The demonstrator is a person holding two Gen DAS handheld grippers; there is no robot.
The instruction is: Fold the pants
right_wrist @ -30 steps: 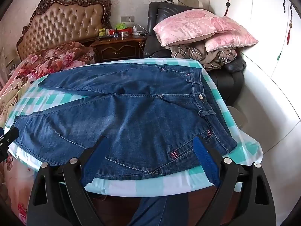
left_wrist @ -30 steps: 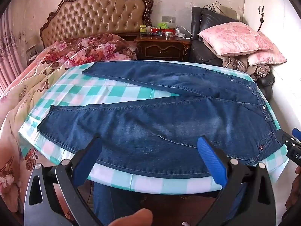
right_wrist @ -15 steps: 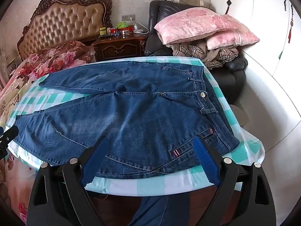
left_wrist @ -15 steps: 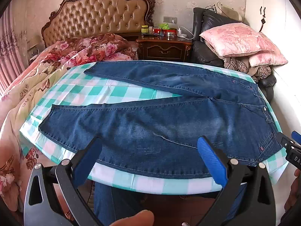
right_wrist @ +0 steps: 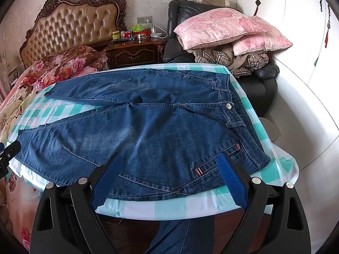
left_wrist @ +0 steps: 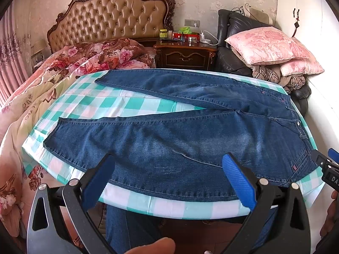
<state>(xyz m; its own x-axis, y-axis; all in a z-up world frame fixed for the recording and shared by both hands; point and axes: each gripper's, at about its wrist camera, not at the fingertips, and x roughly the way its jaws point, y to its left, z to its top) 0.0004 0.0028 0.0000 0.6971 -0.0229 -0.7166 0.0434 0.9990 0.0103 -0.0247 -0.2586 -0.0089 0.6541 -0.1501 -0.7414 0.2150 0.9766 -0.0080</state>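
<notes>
The pants (left_wrist: 180, 139) lay flat and face-up on the surface (left_wrist: 131, 103), which was covered by a green-and-white checked cloth; the waistband was at the right and the two legs splayed apart toward the left, the far leg angling off toward the bed (left_wrist: 42, 80). Across the last second nothing in the scene had changed: the denim kept the same outline and both grippers hung where they were, which suggested that the fold had not yet begun and the person was still lining up a first grasp. The left gripper (left_wrist: 167, 177) was released, its blue pads wide apart above the near leg's lower edge, grasping nothing. The right gripper (right_wrist: 169, 175) was likewise spread wide and empty, poised over the near hip by the striped pocket tab (right_wrist: 198, 171). The only writing was on the black body of the right gripper at the edge of the left view, where the white letters "DA" could be read before the frame cut them off; no label on the pants was legible.
</notes>
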